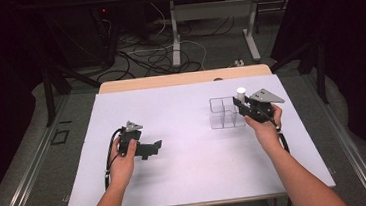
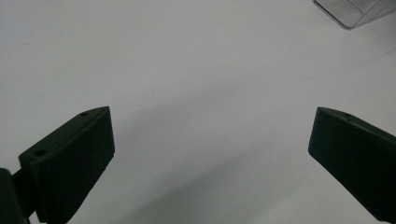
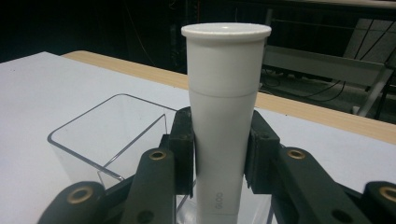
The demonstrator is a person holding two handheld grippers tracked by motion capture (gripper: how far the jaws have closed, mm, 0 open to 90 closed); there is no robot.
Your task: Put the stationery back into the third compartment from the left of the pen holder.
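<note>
Two grippers: right gripper [image 3: 219, 154] clamps white tube [image 3: 225, 107] (seemingly above clear organizer [image 1: 223, 113]), left gripper [image 2: 210, 158] wide open.

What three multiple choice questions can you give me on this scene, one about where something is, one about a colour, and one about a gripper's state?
1. Where is the clear organizer?
A. near the left gripper
B. by the right gripper, on the table's right half
C. on the floor

2. What colour is the tube?
A. white
B. red
C. black

3. How is the left gripper?
A. shut on the tube
B. shut on nothing
C. open

Answers: 1 B, the high view shows it beside the right gripper; 2 A, its whole body looks white; 3 C, its jaws stand wide apart over the bare white table.
</note>
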